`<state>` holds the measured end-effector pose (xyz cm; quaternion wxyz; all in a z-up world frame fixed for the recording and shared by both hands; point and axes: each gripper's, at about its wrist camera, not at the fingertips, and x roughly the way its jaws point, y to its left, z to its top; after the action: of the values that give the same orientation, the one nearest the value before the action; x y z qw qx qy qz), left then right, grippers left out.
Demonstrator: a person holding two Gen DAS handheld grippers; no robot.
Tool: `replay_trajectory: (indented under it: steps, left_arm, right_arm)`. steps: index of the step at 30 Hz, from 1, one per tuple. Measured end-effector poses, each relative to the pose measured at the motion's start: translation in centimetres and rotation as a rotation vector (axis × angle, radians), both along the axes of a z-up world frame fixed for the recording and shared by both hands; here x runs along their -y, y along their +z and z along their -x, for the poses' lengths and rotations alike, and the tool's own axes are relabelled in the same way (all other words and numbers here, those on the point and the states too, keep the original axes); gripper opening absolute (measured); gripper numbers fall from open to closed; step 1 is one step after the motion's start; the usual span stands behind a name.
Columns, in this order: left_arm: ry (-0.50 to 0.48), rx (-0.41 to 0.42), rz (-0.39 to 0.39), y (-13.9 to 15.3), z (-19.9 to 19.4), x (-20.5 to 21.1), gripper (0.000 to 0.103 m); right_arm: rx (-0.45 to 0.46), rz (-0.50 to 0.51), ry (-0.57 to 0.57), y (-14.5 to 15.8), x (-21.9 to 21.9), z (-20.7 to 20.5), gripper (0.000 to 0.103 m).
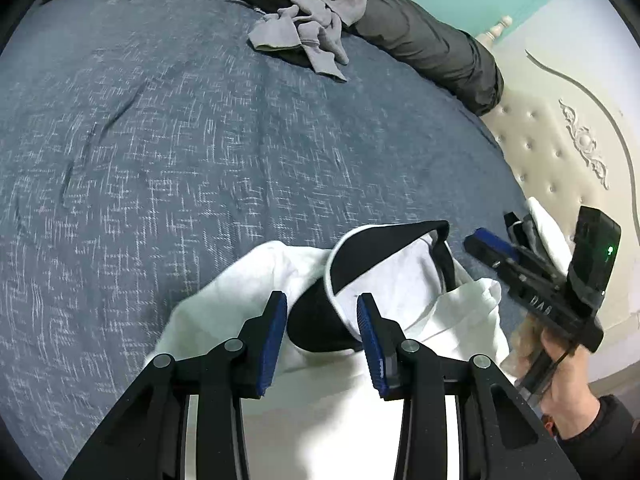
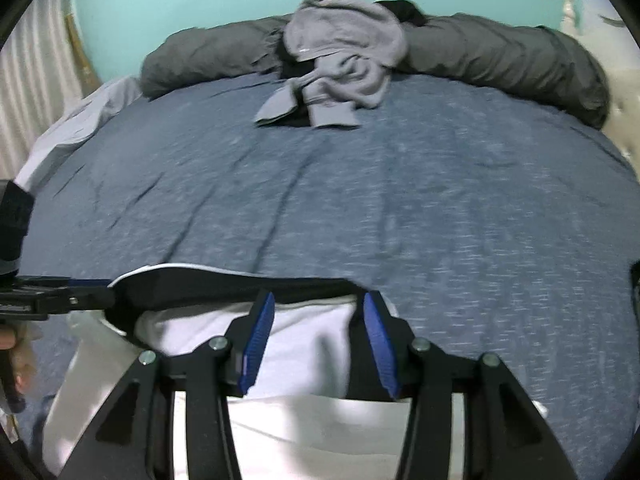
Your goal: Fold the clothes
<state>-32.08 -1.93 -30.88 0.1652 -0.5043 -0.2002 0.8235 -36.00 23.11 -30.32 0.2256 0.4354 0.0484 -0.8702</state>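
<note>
A white garment (image 1: 404,276) with black collar and trim lies crumpled on the near part of the blue bedspread (image 1: 200,140). My left gripper (image 1: 322,304) hangs over it, open, with the black part showing in the gap and neither pad pressing on it. At the right of the left wrist view, a hand (image 1: 568,380) holds my right gripper (image 1: 498,234) beside the garment's right edge. In the right wrist view, the right gripper (image 2: 319,300) stands open over the white garment (image 2: 304,332) and its black edge. The left gripper (image 2: 80,294) reaches in from the left.
A pile of grey clothes (image 2: 344,52) sits at the far side of the bedspread (image 2: 400,200), against a dark grey rolled duvet (image 2: 500,60). A cream tufted headboard (image 1: 560,152) borders the bed on the right. Between the garment and the pile the bedspread lies bare.
</note>
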Motion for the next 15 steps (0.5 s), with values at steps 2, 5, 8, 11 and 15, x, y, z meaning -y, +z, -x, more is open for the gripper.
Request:
replay_trajectory:
  steps: [2,5,8,11,15]
  left_arm:
    - [-0.004,0.005,-0.003,-0.2,-0.4,-0.4,0.040]
    - [-0.012,0.011,-0.006,-0.6,-1.2,-0.6,0.039]
    - [-0.007,0.013,-0.011,-1.2,-1.5,-0.4,0.038]
    - [-0.021,0.006,-0.004,-1.4,-1.8,-0.3,0.020]
    - [-0.048,-0.006,-0.014,-1.3,-2.2,-0.1,0.013]
  right_arm:
    - [0.041,0.033,0.051,-0.6,1.3,-0.3,0.047]
    - [0.106,0.067,0.087,-1.6,2.8,-0.8,0.047]
    - [0.151,0.094,0.095,-2.5,4.1,-0.8,0.047]
    - [0.189,0.118,0.093,-2.9,5.3,-0.3,0.047]
    - [0.264,0.188,0.073,-3.3,6.4,0.3,0.047]
